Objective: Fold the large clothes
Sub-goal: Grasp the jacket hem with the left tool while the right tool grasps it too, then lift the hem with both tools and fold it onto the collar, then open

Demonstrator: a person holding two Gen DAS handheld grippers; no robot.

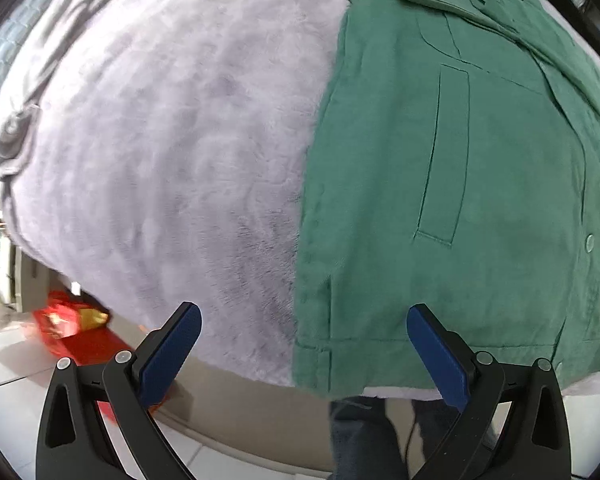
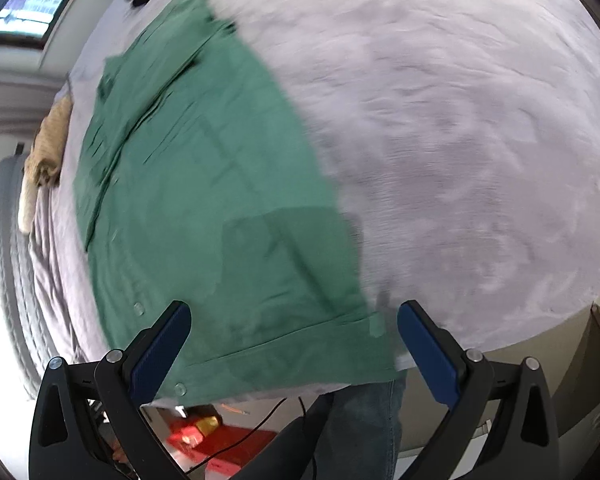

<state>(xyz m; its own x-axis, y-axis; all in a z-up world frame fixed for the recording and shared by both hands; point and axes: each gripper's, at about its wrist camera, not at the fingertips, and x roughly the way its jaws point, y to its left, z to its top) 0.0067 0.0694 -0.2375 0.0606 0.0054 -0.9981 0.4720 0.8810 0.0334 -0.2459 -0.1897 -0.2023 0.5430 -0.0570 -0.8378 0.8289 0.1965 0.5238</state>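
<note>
Lying flat across the fuzzy pale lilac plush bedspread (image 1: 172, 152), buttoned front up: the large green cotton button-up jacket (image 1: 440, 200), filling the right half of the left wrist view and the centre-left of the right wrist view (image 2: 220, 208), its hem running along the near bed edge at the bottom of both frames

Showing, by the look of it, one sleeve already folded in over the chest, as a diagonal band at the upper right of the left view and upper left of the right view; side edges reading straight, so the narrowing folds seeming done or nearly so

Remaining, as a judgement: lifting the hem and carrying it up toward the collar, possibly a second fold after that

Hovering just short of the hem, touching no cloth: the left gripper (image 1: 304, 344) at bottom centre, blue pads spread wide and empty, straddling the jacket's left side edge; likewise the right gripper (image 2: 294, 340), fingers wide apart, bracketing the hem's right corner, nothing held

Sitting at the far upper left of the right view: a crumpled tan garment (image 2: 46, 148), untouched
</note>
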